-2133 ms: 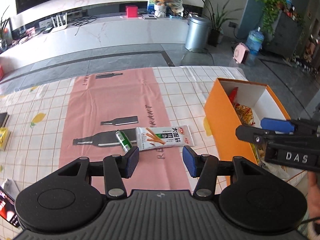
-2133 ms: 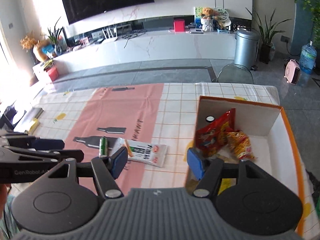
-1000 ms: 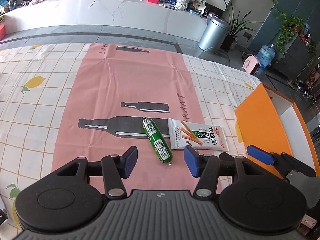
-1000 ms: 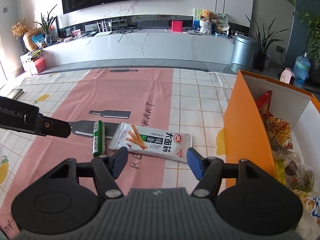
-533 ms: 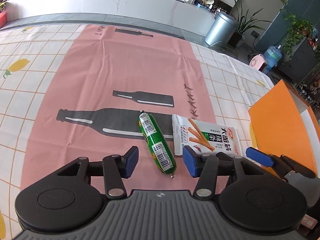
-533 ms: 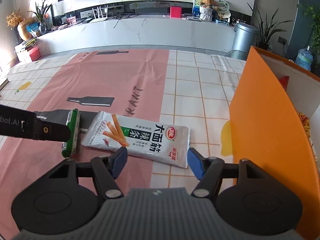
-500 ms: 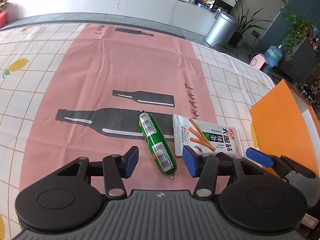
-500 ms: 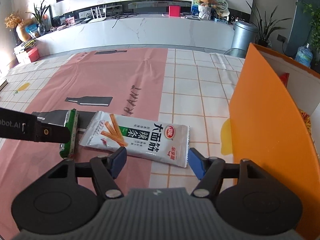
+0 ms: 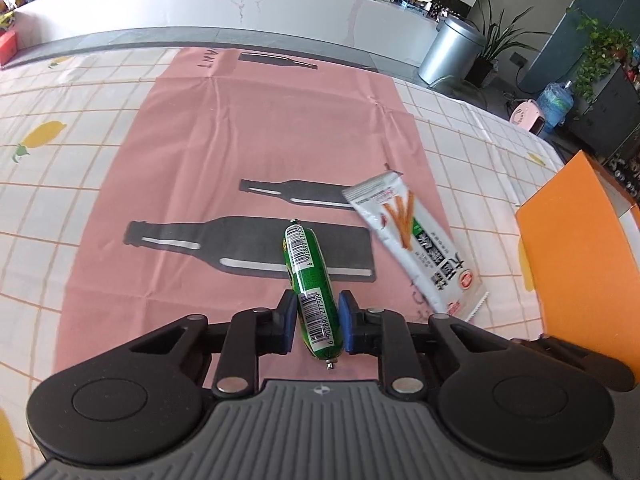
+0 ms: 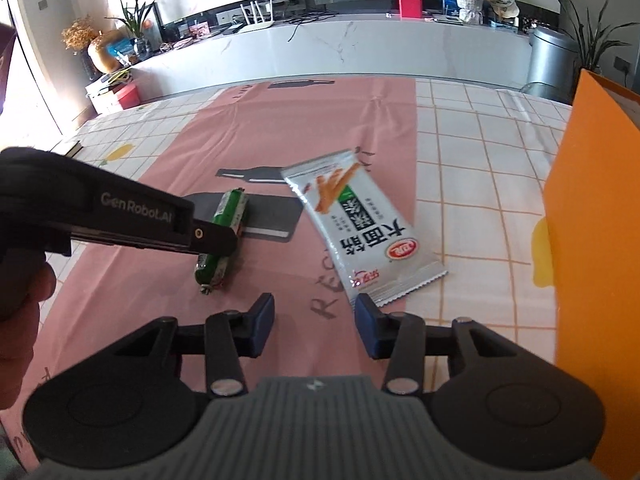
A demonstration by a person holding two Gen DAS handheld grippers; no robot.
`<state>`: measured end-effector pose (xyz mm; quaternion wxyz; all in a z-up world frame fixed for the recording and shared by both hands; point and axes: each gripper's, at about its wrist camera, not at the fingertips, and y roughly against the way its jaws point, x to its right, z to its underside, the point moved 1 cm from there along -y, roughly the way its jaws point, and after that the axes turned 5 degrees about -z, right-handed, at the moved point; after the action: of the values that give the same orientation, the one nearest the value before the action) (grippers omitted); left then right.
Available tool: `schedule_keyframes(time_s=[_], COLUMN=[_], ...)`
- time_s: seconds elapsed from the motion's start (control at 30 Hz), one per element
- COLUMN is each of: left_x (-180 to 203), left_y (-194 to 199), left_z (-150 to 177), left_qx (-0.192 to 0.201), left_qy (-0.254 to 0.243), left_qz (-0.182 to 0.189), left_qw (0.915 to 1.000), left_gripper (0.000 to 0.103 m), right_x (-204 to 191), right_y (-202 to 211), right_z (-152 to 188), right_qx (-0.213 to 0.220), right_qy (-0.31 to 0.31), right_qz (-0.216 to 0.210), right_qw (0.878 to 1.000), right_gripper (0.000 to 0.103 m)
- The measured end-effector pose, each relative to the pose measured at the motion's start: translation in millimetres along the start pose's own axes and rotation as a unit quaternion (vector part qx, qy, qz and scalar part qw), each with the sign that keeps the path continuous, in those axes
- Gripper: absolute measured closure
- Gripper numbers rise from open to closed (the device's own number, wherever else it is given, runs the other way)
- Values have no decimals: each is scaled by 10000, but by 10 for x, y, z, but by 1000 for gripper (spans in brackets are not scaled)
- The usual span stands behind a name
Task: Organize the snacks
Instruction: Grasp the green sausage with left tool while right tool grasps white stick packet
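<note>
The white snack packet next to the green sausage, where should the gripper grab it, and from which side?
Probably the near crimped end of the white packet, coming from above. It lies flat and slanted beside the green sausage, too wide across. The right gripper is closing with nothing between its pads.

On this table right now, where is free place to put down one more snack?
Free: the pink runner beyond the green sausage, and the checked cloth between the white snack packet and the orange box. Crowded: the near strip, where both snacks lie.
</note>
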<state>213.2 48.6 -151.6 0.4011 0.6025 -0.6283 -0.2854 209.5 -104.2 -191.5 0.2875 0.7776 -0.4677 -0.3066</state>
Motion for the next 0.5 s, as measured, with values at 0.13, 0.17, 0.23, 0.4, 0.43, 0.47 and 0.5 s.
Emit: schedule_keyframes(time_s=[0.13,0.17,0.23,0.4,0.43,0.47,0.5], left_x=[-86,-99,-117,-134,-142,-152,-164], left_y=[38,38,27,-47,-59,-72,-84], left_z=[32,34,30,29,34,39,44], left_qx=[90,105,174,244,252,263,273], left_qy=[-124,-147,-135,-129,-126,-112,-104], left_qz=[-148,-109,-81,55,73,86,99], left_qw=[9998,9998,9997,9996,9996,9996,9995], left_gripper=[79,78,77,74,70,68,67], right_x=[-47,-32,16,160,167,169,171], right_y=[81,74,19,-171,-200,-229,-257], right_z=[-28,-62,-128,-287,-302,-311,-319], right_qx=[266,319,407,495,509,521,524], right_qy=[238,297,341,210,250,303,342], right_qz=[157,255,485,711,690,683,702], right_qw=[9992,9987,9974,9960,9960,9958,9956], right_gripper=[60,58,51,40,37,36,36])
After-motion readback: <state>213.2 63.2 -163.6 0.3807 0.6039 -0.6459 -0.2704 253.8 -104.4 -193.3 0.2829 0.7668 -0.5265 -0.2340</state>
